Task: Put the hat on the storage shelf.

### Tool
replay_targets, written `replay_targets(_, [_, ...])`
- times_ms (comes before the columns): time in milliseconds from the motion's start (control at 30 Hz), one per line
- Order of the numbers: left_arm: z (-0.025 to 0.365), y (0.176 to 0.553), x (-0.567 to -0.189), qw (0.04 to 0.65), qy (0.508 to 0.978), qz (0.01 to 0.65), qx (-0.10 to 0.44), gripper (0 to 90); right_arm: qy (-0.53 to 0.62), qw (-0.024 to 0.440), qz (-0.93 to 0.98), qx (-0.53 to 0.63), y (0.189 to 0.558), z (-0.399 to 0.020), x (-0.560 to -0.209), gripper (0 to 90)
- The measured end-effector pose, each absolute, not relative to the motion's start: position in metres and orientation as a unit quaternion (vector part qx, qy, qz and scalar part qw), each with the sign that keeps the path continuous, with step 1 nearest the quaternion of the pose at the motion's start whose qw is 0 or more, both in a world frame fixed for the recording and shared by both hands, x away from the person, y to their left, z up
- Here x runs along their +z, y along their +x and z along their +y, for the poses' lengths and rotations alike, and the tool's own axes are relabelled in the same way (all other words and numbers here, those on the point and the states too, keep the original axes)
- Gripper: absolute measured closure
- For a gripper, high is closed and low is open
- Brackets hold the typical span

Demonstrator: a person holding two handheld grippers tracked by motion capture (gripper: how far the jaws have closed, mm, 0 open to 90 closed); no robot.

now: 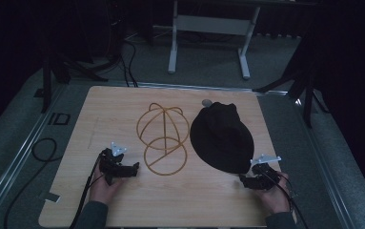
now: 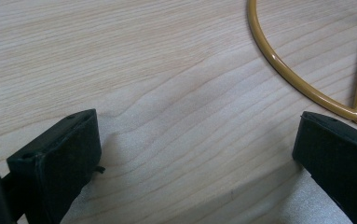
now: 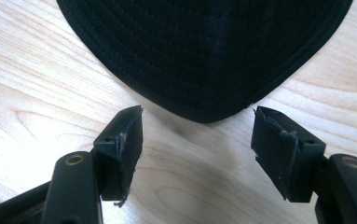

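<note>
A black bucket hat (image 1: 223, 136) lies flat on the right half of the wooden table (image 1: 180, 200). To its left rests a gold wire hat frame (image 1: 163, 138) with a round base ring. My right gripper (image 1: 244, 180) sits at the hat's near edge. In the right gripper view the jaws of that gripper (image 3: 197, 126) stand apart, and the hat brim (image 3: 204, 51) ends just beyond the tips, untouched. My left gripper (image 1: 135, 169) rests low on the board, left of the base ring. Its jaws (image 2: 197, 140) are wide open over bare wood, and the gold ring (image 2: 306, 88) curves past the far right tip.
A small grey round object (image 1: 207, 102) sits at the table's far edge behind the hat. A white desk frame (image 1: 208, 28) stands on the floor beyond. Black stands and a looped cable (image 1: 42, 148) lie on the floor at the left.
</note>
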State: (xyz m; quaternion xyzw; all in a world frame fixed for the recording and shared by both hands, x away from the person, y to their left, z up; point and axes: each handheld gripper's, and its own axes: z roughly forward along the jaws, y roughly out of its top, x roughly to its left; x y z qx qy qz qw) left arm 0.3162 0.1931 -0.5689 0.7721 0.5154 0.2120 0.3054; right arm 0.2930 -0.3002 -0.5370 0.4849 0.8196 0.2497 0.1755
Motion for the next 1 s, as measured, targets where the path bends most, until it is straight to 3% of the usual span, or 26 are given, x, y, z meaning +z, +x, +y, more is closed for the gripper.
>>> replay_targets(567, [0.193,0.316,-0.569,0.305,0.772,0.516,0.212,1.3,0.462,0.145,0.841,0.243,0.305,-0.298,-0.518,30.0])
replay_targets(1000, [0.193,0.316,-0.569,0.306,0.771,0.516,0.212,1.3,0.449,0.133,0.858,0.212,0.319,-0.294,-0.505,40.7])
